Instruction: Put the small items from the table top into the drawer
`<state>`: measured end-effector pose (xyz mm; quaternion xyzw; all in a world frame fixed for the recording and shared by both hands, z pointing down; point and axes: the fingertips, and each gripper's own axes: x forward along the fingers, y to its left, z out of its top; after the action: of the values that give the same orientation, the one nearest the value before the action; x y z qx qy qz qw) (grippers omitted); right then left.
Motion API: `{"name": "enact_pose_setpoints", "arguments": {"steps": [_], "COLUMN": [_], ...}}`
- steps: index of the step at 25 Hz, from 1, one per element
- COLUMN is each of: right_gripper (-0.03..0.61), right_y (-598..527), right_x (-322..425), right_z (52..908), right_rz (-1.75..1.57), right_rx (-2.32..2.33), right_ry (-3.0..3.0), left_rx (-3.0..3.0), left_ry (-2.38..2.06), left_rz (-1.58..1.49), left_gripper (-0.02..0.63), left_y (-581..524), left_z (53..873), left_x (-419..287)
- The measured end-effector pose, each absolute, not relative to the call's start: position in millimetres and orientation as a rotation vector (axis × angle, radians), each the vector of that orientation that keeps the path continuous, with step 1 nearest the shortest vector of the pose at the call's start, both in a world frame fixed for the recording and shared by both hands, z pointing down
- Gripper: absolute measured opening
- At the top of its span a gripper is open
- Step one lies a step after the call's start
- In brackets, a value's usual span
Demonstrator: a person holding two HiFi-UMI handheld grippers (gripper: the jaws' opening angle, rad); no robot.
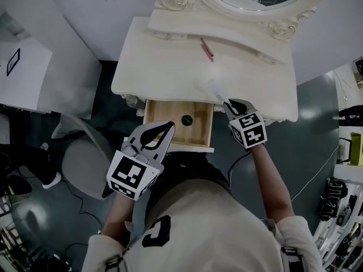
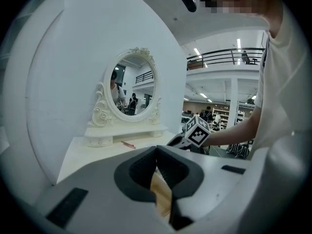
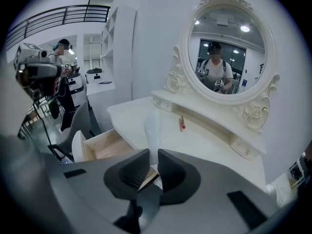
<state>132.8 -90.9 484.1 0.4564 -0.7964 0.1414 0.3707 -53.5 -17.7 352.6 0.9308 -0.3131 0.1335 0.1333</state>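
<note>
Right gripper (image 3: pixel 152 151) fingers clamp a pale translucent tube (image 3: pixel 152 126); carrying step, seemingly; next, lower it into the open wooden drawer (image 3: pixel 100 143) left of them; left gripper (image 2: pixel 156 149) fingers together, empty.

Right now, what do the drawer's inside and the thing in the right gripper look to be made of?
The drawer: inside looks like bare pale wood, tan and matt, against the white-painted table top. The slim piece in the right gripper: milky and see-through, probably frosted plastic; its blur leaves this open.
</note>
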Motion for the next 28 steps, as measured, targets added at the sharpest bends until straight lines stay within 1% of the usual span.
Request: {"name": "enact_pose_setpoints", "arguments": {"steps": [11, 18, 28], "right_gripper": [0.064, 0.065, 0.066], "right_y": [-58.6, -29.1, 7.2], "right_x": [117.2, 135.9, 140.0], "right_z": [470.1, 461.6, 460.2], "right_rz": [0.285, 0.32, 0.322], "right_rx": [1.135, 1.129, 0.996], "right_ry": [-2.138, -2.212, -2.29], "left_rx": [2.695, 2.728, 2.712], "left_ry": [-0.914, -0.898, -0.981], "left_rz": [0.436, 0.482, 0.531], "left_gripper": [0.057, 0.058, 0.058], "left_y": [14.0, 34.7, 50.1], "left_z": [356.5, 352.1, 348.5], "left_x": [-37.0, 2.3, 22.8]}}
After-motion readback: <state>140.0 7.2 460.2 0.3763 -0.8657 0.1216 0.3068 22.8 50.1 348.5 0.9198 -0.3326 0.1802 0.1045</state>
